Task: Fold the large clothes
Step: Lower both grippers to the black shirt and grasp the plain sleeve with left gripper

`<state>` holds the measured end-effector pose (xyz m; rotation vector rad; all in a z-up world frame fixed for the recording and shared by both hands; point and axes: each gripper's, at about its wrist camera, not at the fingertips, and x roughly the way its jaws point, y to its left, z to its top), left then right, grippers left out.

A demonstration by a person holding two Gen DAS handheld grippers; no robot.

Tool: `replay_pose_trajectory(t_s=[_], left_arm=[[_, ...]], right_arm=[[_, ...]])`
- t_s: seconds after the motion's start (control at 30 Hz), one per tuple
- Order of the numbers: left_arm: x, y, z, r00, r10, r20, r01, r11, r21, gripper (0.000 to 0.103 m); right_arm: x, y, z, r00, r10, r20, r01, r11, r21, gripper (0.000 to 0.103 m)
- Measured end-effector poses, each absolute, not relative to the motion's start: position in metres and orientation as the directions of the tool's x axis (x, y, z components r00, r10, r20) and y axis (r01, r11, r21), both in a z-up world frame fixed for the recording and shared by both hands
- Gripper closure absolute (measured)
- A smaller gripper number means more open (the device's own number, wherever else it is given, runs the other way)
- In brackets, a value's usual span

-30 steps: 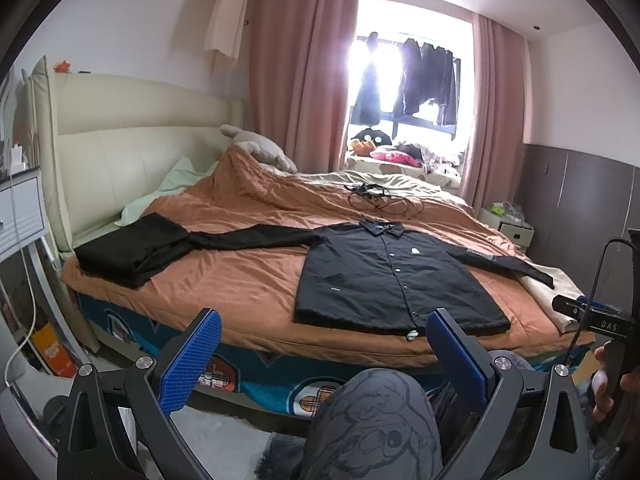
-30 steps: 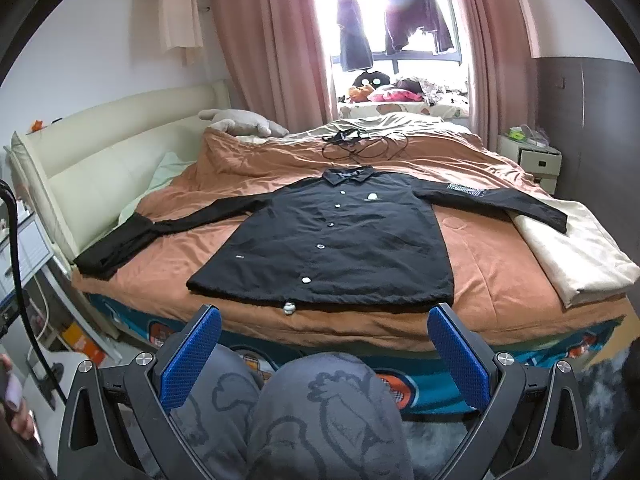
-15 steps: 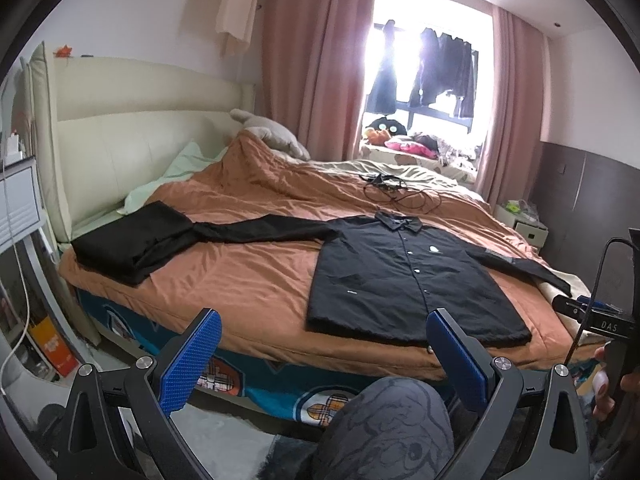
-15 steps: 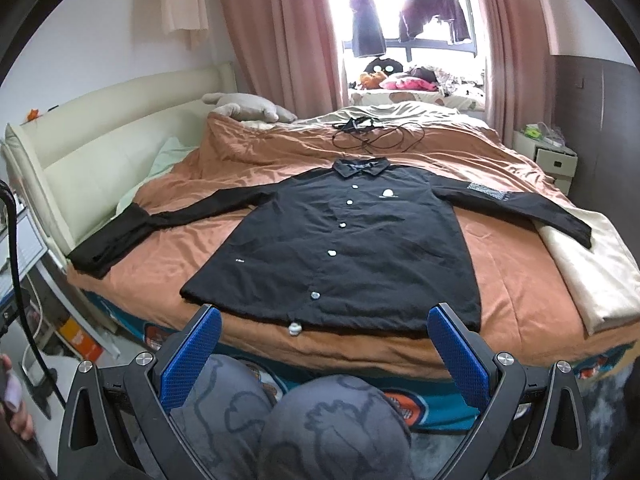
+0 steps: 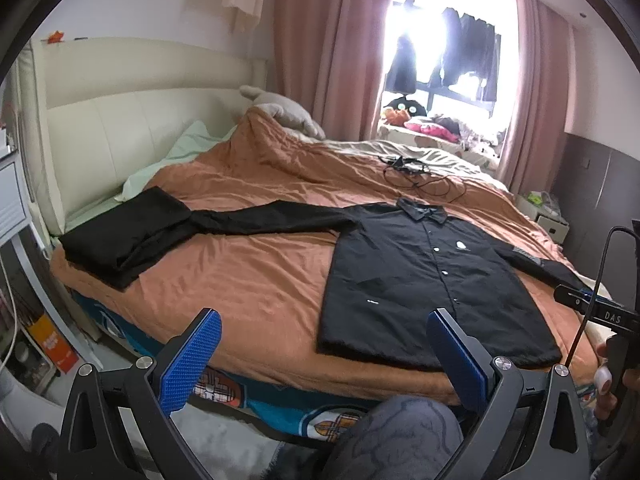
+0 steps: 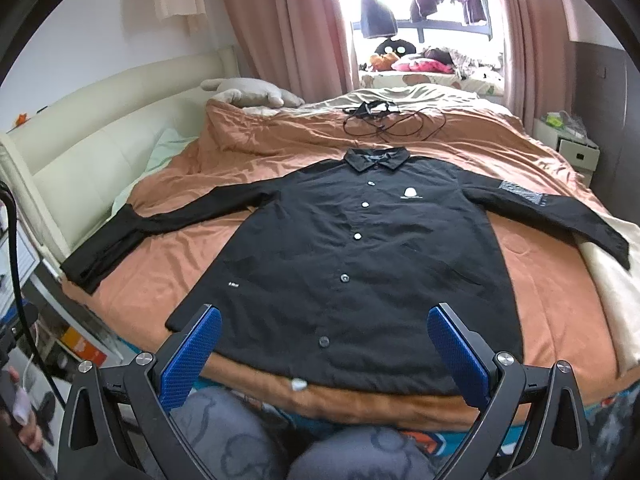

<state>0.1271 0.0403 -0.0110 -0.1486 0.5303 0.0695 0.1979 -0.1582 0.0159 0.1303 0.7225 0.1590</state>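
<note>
Both the left claw (image 5: 326,354) and right claw (image 6: 326,352) are spread wide, empty. The black button-up jacket (image 6: 360,264) lies flat on the bed (image 6: 540,292) ahead of them, sleeves outstretched.

- Black jacket (image 6: 360,264): matt woven cloth, smooth, with glossy white snap buttons.
- Orange-brown bedspread (image 6: 540,280): soft, creased cloth.
- Headboard (image 5: 120,120): cream padded leather-like surface, faint sheen.
- Right gripper (image 6: 325,354): matt black plastic frame, blue textured finger pads (image 6: 188,356), shiny metal bolts.
</note>
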Motion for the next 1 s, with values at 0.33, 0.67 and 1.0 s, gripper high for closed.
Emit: replay_pose_trajectory(t_s=[0.33,0.67,1.0], left_arm=[[0.193,0.059,-0.027,0.819,0.043,-0.572,-0.127,0.986,-0.109,0.001],[0.265,0.095,-0.044,0.778,0.054,-0.626,-0.156,0.982,-0.110,0.001],[0.327,0.142,-0.057,0.750,0.084,-0.656,-0.232,0.962,-0.141,0.007]], right_arm=[[0.270,-0.139,-0.003,0.708,0.211,-0.674,-0.100,0.975,0.200,0.000],[0.351,-0.114,-0.024,0.681,0.226,-0.696,-0.089,0.970,0.228,0.000],[0.425,-0.088,-0.043,0.663,0.265,-0.700,-0.100,0.958,0.268,0.002]])
